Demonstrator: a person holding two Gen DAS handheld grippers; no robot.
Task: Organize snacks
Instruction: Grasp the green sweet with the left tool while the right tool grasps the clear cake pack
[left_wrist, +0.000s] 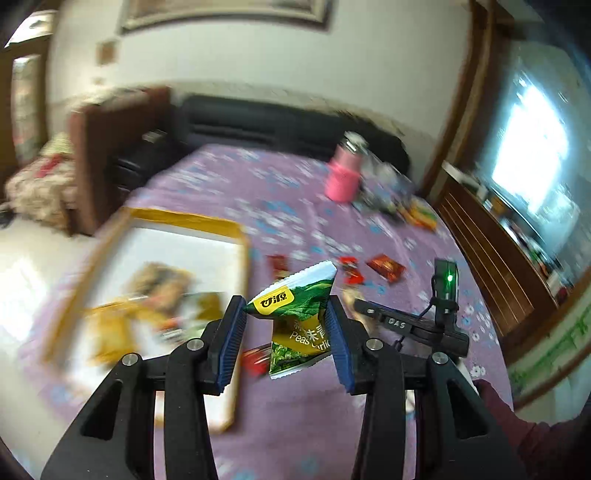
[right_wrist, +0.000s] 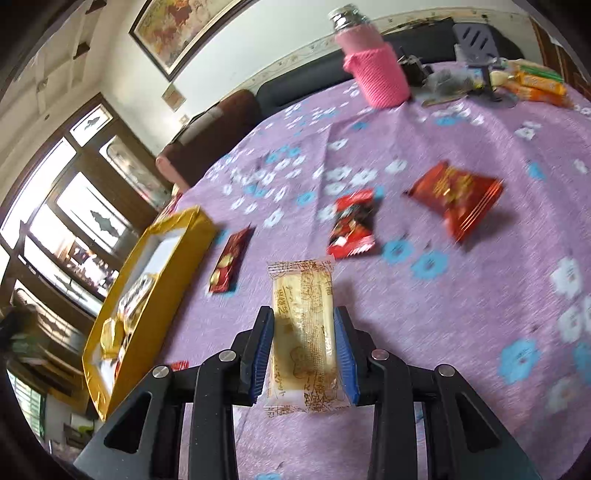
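While both wrist views blur, grips read clear. Left gripper (left_wrist: 286, 325) clamped on green pea packet (left_wrist: 295, 314), packet pinched and crumpled between blue pads, held above purple flowered worktop (left_wrist: 288, 206), just beside yellow-rimmed box (left_wrist: 221, 225) holding snacks. Right gripper (right_wrist: 303, 350) closed on pale biscuit packet (right_wrist: 303, 332), packet lengthwise between pads. Three red packets loose on cloth: slim one (right_wrist: 229, 262) near box, middle one (right_wrist: 352, 225), larger one (right_wrist: 456, 197) further right. Pink-sleeved bottle (right_wrist: 373, 62) upright at far edge.
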